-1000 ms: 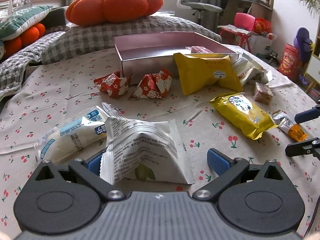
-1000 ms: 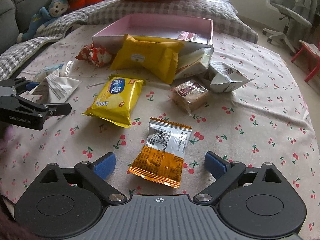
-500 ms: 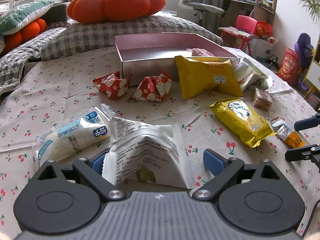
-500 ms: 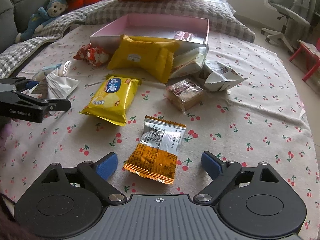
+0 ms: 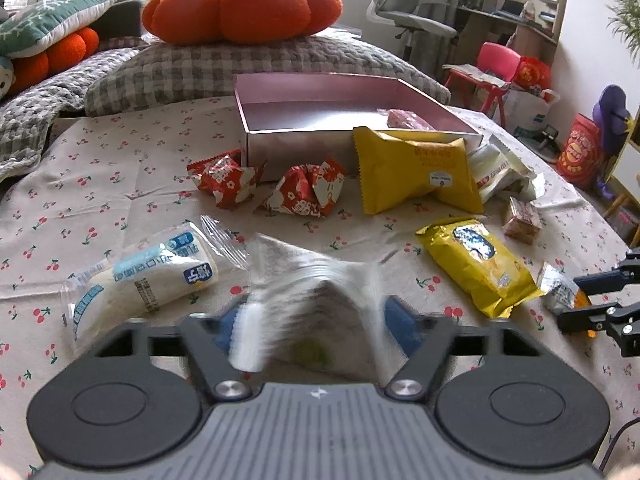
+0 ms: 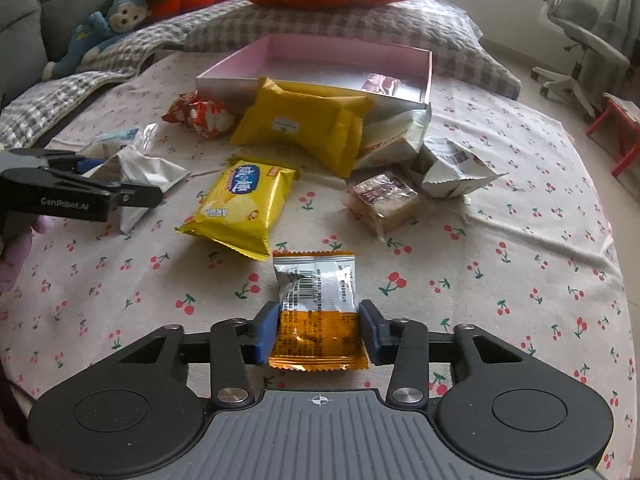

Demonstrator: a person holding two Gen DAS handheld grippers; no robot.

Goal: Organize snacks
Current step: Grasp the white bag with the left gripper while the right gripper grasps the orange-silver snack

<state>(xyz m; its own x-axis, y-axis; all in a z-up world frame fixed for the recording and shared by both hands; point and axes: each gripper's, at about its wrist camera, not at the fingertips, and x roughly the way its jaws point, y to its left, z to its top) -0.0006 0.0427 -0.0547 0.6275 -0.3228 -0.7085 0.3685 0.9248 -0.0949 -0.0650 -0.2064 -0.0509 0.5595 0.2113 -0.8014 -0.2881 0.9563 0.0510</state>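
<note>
Soft daylight fills both views, brightest at the upper right, where the window area washes out. Shadows are faint. Motion blur smears the white packet (image 5: 316,308) low in the left wrist view. Fisheye distortion bends the edges; corners darken.

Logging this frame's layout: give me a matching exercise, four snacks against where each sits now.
Things:
1. orange-and-silver foil packet
2. white crinkled plastic packet
3. large yellow pillow-shaped bag
4. small pinkish-red wrapped snack

Places:
A. inside the shallow pink box
B. between the right gripper pads
C. leaning against the box's front wall
D. between the left gripper fingers

Pairs: 1-B, 2-D, 3-C, 4-A
</note>
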